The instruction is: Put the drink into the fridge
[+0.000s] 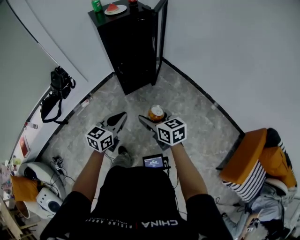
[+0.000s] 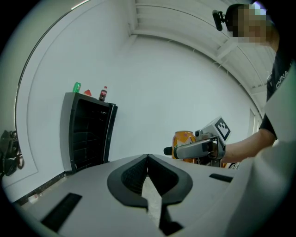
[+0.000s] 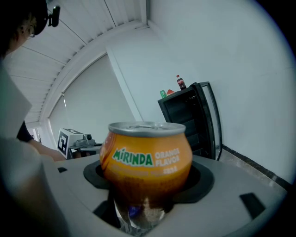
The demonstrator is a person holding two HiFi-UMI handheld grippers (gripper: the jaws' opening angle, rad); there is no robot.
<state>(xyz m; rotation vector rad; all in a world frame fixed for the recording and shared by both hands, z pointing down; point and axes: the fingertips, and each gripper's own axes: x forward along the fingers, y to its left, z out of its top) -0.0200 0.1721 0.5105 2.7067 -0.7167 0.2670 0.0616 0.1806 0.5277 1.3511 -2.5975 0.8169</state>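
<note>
An orange Mirinda can [image 3: 147, 157] stands upright between the jaws of my right gripper [image 3: 148, 185], which is shut on it. From the head view the can [image 1: 156, 113] is held above the floor, in front of my right gripper [image 1: 152, 118]. The black fridge [image 1: 131, 42] stands against the far wall with its door [image 1: 161, 37] swung open; its dark shelves [image 2: 88, 134] show. My left gripper [image 1: 121, 118] is level with the right one, to its left, its pads [image 2: 138, 173] pressed together on nothing.
On the fridge top sit a green can [image 1: 97, 5], a plate of watermelon [image 1: 115, 9] and a cola bottle [image 2: 103, 94]. A black bag [image 1: 58, 91] hangs on the left wall. An orange chair with clothes [image 1: 255, 159] is at the right, white appliances and cables [image 1: 40, 187] at lower left.
</note>
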